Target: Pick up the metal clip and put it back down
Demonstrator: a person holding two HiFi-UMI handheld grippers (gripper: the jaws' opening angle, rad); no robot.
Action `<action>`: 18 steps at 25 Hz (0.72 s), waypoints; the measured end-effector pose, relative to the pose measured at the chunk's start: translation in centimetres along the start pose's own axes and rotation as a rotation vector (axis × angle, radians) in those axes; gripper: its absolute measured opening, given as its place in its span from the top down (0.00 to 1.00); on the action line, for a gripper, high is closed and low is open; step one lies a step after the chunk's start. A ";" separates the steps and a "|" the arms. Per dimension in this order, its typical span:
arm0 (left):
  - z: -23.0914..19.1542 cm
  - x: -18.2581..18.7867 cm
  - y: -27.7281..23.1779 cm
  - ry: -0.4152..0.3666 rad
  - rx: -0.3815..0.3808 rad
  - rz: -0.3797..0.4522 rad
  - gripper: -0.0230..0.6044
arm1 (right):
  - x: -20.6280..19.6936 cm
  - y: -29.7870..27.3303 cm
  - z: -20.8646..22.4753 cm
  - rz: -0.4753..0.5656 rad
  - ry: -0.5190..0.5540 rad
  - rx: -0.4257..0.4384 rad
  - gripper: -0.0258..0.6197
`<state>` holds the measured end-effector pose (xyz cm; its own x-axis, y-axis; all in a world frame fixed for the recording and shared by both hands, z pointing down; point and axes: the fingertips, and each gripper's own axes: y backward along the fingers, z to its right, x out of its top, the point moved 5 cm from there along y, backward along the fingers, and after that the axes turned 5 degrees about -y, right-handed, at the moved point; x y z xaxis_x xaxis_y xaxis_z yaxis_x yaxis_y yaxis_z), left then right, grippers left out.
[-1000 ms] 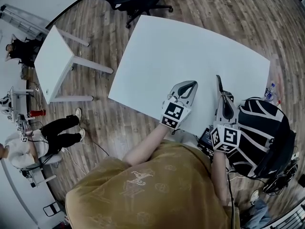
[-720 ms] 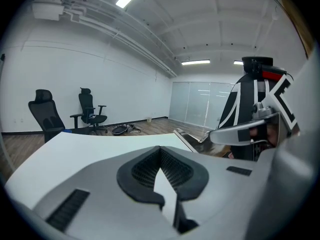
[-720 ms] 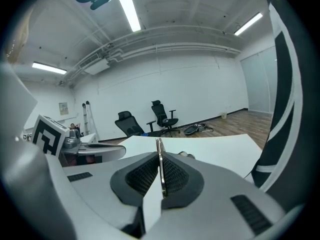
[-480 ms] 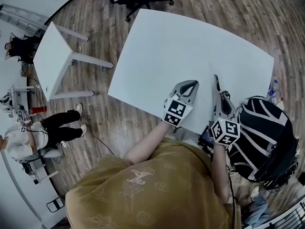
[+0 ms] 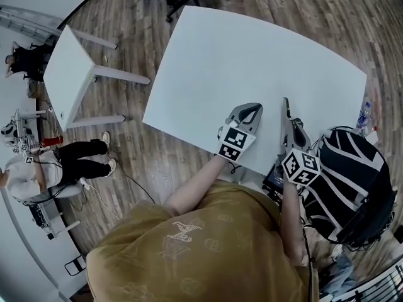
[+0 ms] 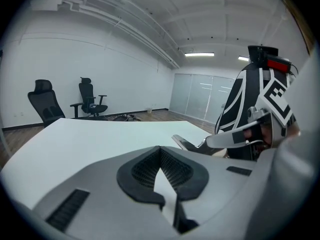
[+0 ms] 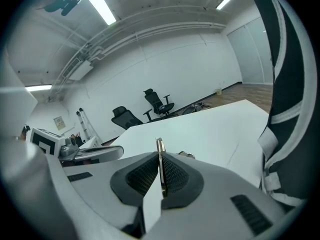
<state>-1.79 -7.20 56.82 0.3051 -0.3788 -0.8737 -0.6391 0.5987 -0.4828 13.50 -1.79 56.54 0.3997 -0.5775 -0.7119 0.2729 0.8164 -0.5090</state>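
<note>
The metal clip (image 7: 160, 165) is a thin shiny strip standing on edge, and my right gripper (image 7: 160, 156) is shut on it, with the clip's tip poking out past the pads. In the head view the right gripper (image 5: 286, 103) hangs over the near right part of the white table (image 5: 252, 55); the clip is too thin to make out there. My left gripper (image 5: 257, 108) is beside it to the left, shut with nothing in it. In the left gripper view its pads (image 6: 172, 170) meet at the tip over the bare tabletop.
A black-and-white backpack (image 5: 352, 175) stands at the table's near right corner, with a water bottle (image 5: 363, 117) on the floor beyond. A small white side table (image 5: 69, 74) stands to the left. Office chairs (image 6: 89, 100) are past the far edge. A person (image 5: 44, 172) sits far left.
The head view has drifted a little. Both grippers keep their places by the table's near edge, the right one still shut on the clip.
</note>
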 end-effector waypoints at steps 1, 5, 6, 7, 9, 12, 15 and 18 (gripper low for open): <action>0.0 -0.2 -0.1 0.002 -0.002 -0.005 0.95 | -0.2 -0.2 0.2 -0.006 -0.010 -0.001 0.93; 0.1 -1.1 -0.3 0.010 -0.008 -0.024 0.95 | -0.9 -1.5 0.7 -0.034 -0.052 0.000 0.93; 0.2 -1.3 -0.4 0.011 -0.010 -0.029 0.95 | -1.1 -1.7 0.8 -0.041 -0.067 0.003 0.93; 0.3 -1.6 -0.6 0.012 -0.014 -0.036 0.95 | -1.2 -1.9 1.0 -0.048 -0.084 0.005 0.93; 0.4 -2.4 -0.9 0.009 -0.020 -0.057 0.95 | -1.5 -2.1 1.3 -0.060 -0.118 0.007 0.93; 0.3 -3.2 -1.4 0.007 -0.031 -0.083 0.95 | -1.6 -2.5 1.5 -0.077 -0.149 0.006 0.93; 0.2 -3.5 -1.7 0.012 -0.039 -0.101 0.95 | -1.6 -3.0 2.1 -0.084 -0.226 -0.001 0.93; 0.1 -3.9 -1.8 0.023 -0.043 -0.108 0.95 | -2.1 -3.5 2.8 -0.085 -0.308 0.009 0.93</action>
<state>-1.78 -6.71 61.10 0.3577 -0.4558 -0.8150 -0.6336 0.5227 -0.5704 14.11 -3.43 61.17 0.6209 -0.6149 -0.4863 0.3242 0.7662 -0.5548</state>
